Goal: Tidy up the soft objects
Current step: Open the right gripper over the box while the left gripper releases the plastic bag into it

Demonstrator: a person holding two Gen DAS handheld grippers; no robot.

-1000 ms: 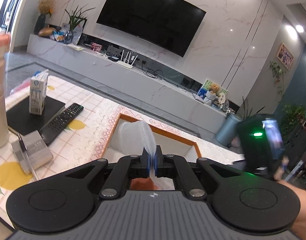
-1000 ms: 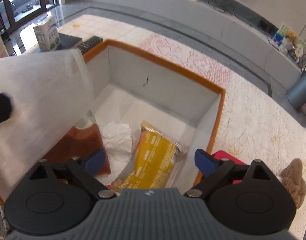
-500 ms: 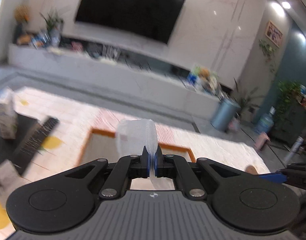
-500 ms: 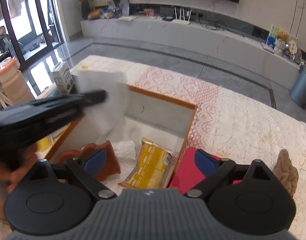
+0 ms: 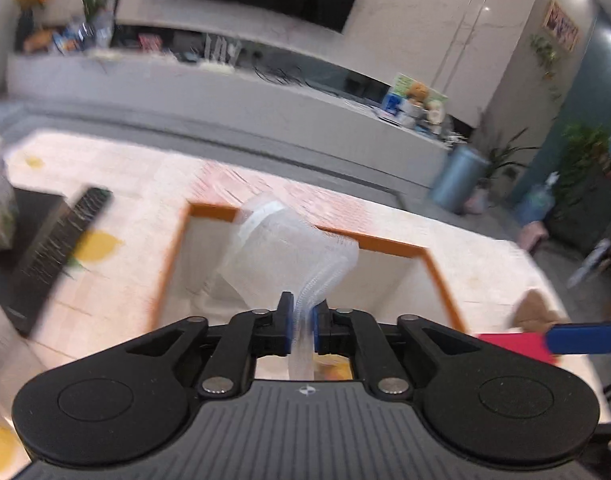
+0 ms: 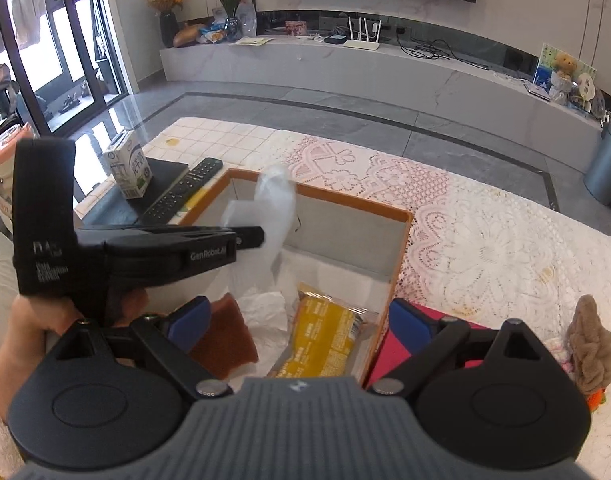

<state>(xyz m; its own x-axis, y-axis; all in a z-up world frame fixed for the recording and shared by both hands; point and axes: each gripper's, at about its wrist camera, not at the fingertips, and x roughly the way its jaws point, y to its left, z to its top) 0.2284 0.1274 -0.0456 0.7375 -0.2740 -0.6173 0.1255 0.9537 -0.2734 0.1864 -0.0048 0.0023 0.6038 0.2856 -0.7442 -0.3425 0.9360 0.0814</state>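
A white foam net sleeve (image 5: 289, 248) hangs over the orange-rimmed box (image 5: 385, 242). My left gripper (image 5: 303, 320) grips its lower end between the blue pads, and the jaws are opening. From the right wrist the sleeve (image 6: 277, 204) dangles off the left gripper (image 6: 257, 238) above the box (image 6: 401, 248). A yellow packet (image 6: 325, 336), crumpled white paper (image 6: 265, 308) and a reddish-brown pad (image 6: 225, 340) lie inside. My right gripper (image 6: 299, 314) hovers open over the box's near edge, holding nothing. A red item (image 6: 389, 356) and a brown plush (image 6: 589, 344) lie to its right.
Left of the box are a black remote (image 6: 185, 192), a milk carton (image 6: 129, 172) and a dark book (image 6: 161, 172). A person's hand (image 6: 21, 340) holds the left gripper. The lace tablecloth (image 6: 485, 232) spreads right of the box.
The left gripper has carried the sleeve further over the box and tilted down, and its pads have parted slightly. The right gripper has risen and drawn back, so more of the room shows.
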